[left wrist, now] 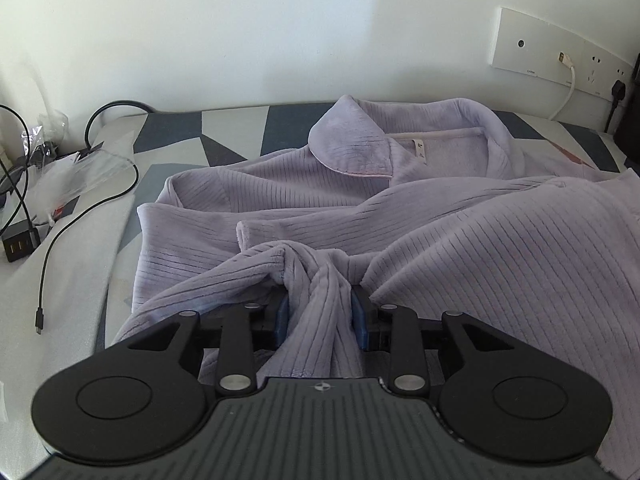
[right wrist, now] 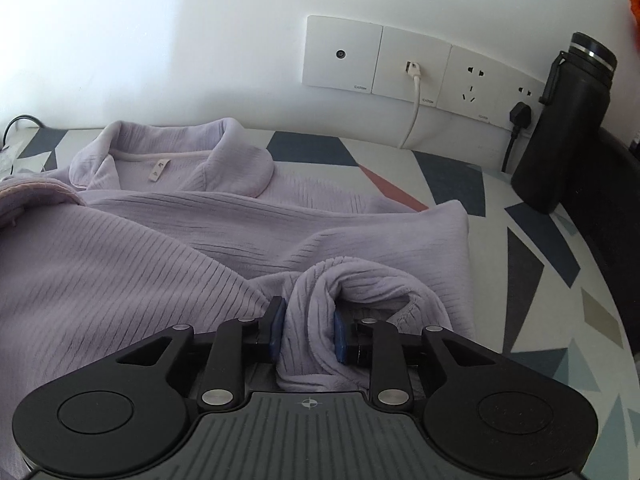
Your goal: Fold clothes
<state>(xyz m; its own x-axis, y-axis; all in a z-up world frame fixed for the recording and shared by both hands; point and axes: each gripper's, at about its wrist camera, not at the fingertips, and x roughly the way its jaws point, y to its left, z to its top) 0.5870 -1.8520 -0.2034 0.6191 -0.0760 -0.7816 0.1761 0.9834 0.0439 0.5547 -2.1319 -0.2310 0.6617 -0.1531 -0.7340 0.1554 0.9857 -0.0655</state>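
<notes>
Each claw, left (left wrist: 320, 316) and right (right wrist: 306, 330), pinches a bunch of the top (left wrist: 480, 248) ahead, probably to lay the fold flat.

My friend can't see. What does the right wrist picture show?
The right gripper pinches a bunched fold of a lilac ribbed top spread on a patterned cloth, collar toward the wall. Behind are wall sockets with a white cable plugged in, and a black bottle at the right.
</notes>
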